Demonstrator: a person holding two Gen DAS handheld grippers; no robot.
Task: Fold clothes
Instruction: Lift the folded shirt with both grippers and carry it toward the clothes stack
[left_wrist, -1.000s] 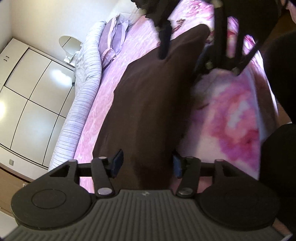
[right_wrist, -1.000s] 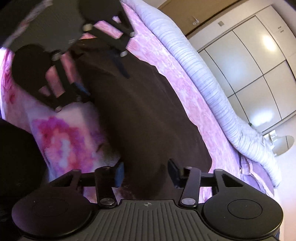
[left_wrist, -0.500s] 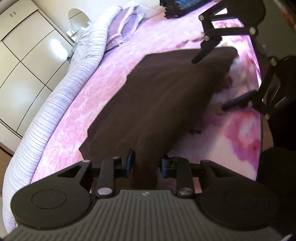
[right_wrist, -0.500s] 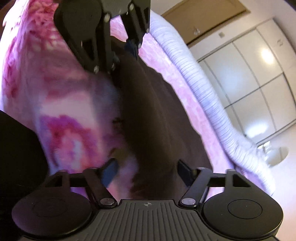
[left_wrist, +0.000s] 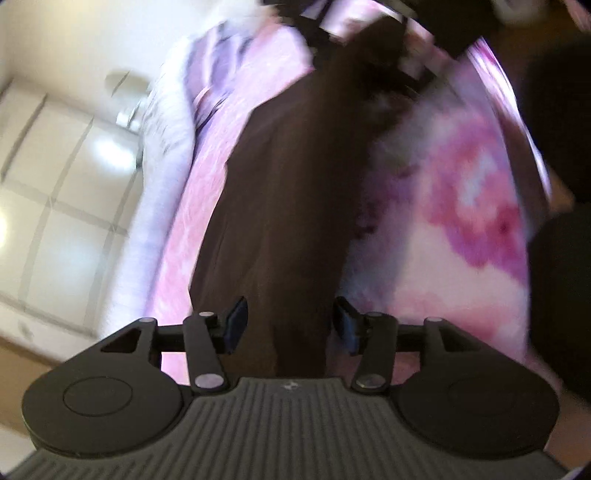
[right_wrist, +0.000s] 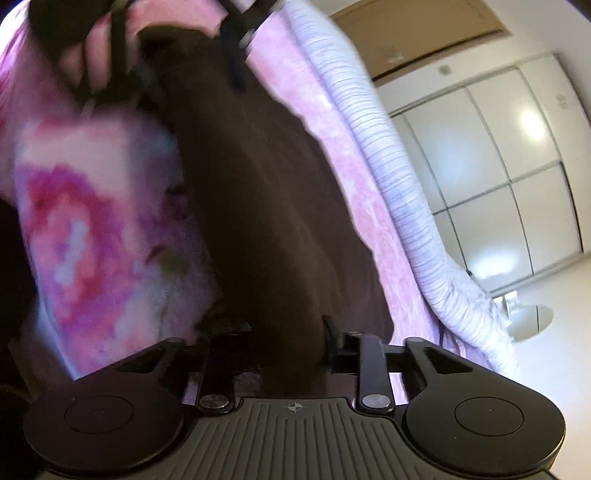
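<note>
A dark brown garment (left_wrist: 295, 184) lies stretched lengthwise on the pink flowered bedspread (left_wrist: 461, 221). Its near end runs between the fingers of my left gripper (left_wrist: 290, 325), which stands open with a gap on each side of the cloth. In the right wrist view the opposite end of the garment (right_wrist: 266, 203) narrows into my right gripper (right_wrist: 284, 332), whose fingers press against the cloth from both sides. Each gripper shows as a dark blur at the far end of the garment in the other's view.
A rolled striped lilac duvet (right_wrist: 406, 203) runs along the far side of the bed, with white wardrobe doors (right_wrist: 498, 166) behind it. The person's dark clothing (left_wrist: 554, 277) fills the near side. Both views are motion-blurred.
My left gripper, narrowed on the cloth half a second ago, has widened again. My right gripper, wide then, has closed in on the garment's end. Both cameras swung.
</note>
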